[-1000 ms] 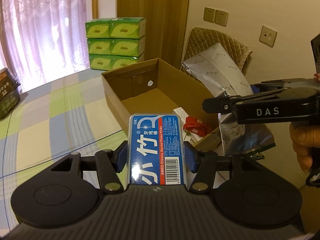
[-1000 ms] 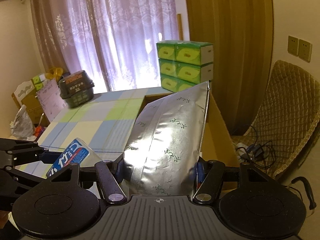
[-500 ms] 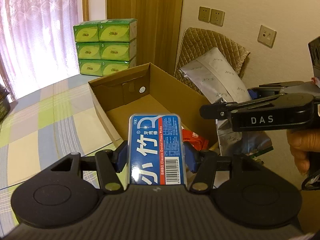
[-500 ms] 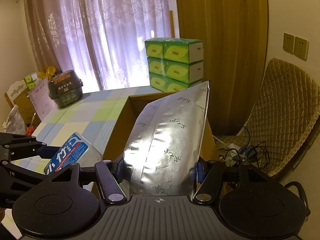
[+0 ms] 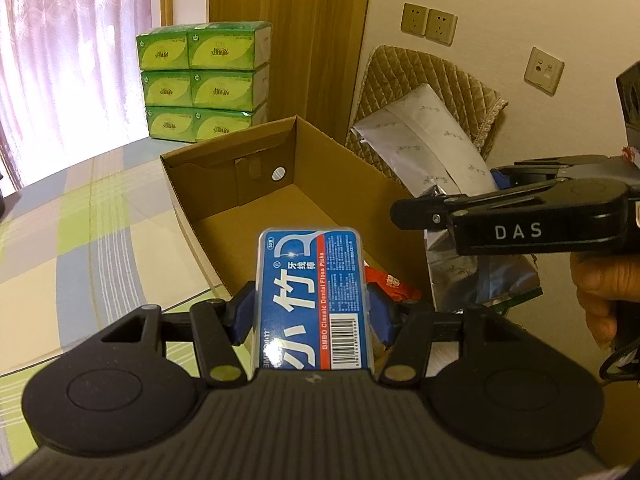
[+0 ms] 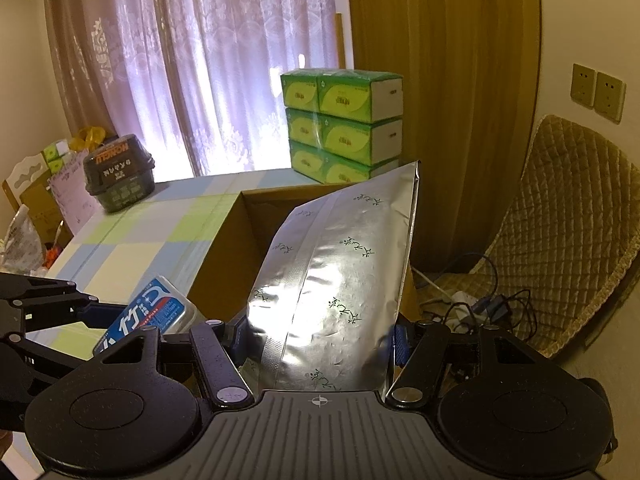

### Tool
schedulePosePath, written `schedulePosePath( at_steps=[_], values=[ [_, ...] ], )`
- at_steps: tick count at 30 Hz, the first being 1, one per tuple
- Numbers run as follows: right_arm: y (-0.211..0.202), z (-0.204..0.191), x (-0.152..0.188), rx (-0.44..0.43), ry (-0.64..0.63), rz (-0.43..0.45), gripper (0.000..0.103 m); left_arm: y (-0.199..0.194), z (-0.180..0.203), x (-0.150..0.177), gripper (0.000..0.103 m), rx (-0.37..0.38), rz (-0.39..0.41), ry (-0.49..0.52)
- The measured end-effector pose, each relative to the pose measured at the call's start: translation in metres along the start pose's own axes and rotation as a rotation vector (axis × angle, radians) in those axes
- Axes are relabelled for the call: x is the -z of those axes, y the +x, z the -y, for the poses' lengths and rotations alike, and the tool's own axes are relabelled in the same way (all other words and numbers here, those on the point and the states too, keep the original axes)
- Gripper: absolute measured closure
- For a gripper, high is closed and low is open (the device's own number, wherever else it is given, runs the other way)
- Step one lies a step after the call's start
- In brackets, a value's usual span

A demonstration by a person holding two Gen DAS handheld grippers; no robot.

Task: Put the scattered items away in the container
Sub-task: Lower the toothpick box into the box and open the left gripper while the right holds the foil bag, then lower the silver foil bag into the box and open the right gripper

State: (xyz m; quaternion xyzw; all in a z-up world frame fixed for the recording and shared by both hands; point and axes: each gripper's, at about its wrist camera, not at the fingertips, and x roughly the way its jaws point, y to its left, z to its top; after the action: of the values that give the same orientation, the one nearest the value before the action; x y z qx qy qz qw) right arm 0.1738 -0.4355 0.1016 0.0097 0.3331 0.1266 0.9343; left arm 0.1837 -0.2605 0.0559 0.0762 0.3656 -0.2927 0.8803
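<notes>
My left gripper (image 5: 312, 312) is shut on a blue box of dental floss picks (image 5: 314, 300), held just before the near end of an open cardboard box (image 5: 224, 208). The box floor is mostly bare; a red packet (image 5: 390, 282) lies at its near right corner. My right gripper (image 6: 320, 332) is shut on a silver foil pouch (image 6: 340, 272), raised over the box's right wall. In the left wrist view the right gripper (image 5: 440, 210) and foil pouch (image 5: 420, 140) show at the right. In the right wrist view the floss box (image 6: 148, 316) shows at lower left.
A stack of green tissue packs (image 5: 204, 80) stands behind the box on the checked tablecloth (image 5: 80, 240). A dark container (image 6: 118, 174) sits at the table's far left. A quilted chair (image 6: 568, 232) and cables (image 6: 480, 304) lie to the right. A hand (image 5: 604, 288) holds the right gripper.
Both grippers have moved forward and closer to the cardboard box with their loads still held. The box now fills more of the left wrist view.
</notes>
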Motion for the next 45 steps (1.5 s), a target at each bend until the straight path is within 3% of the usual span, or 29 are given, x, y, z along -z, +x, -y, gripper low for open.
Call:
schedulePosePath(
  at_steps=[25,26,27,28,45],
  values=[
    [0.024,0.019,-0.007,0.012,0.005,-0.02,0.037,0.039,-0.008,-0.018,0.05,-0.008,-0.006,-0.045],
    [0.025,0.019,-0.008,0.011,0.005,-0.021,0.037,0.04,-0.009,-0.018,0.047,-0.018,-0.004,-0.048],
    [0.025,0.019,-0.008,0.012,0.004,-0.021,0.037,0.04,-0.01,-0.018,0.031,-0.03,-0.001,-0.048],
    [0.025,0.019,-0.008,0.012,0.004,-0.021,0.037,0.039,-0.01,-0.017,0.025,-0.037,0.006,-0.047],
    [0.032,0.007,-0.006,-0.008,-0.01,-0.032,0.037,0.013,-0.023,0.0,0.025,-0.06,0.018,-0.054]
  ],
)
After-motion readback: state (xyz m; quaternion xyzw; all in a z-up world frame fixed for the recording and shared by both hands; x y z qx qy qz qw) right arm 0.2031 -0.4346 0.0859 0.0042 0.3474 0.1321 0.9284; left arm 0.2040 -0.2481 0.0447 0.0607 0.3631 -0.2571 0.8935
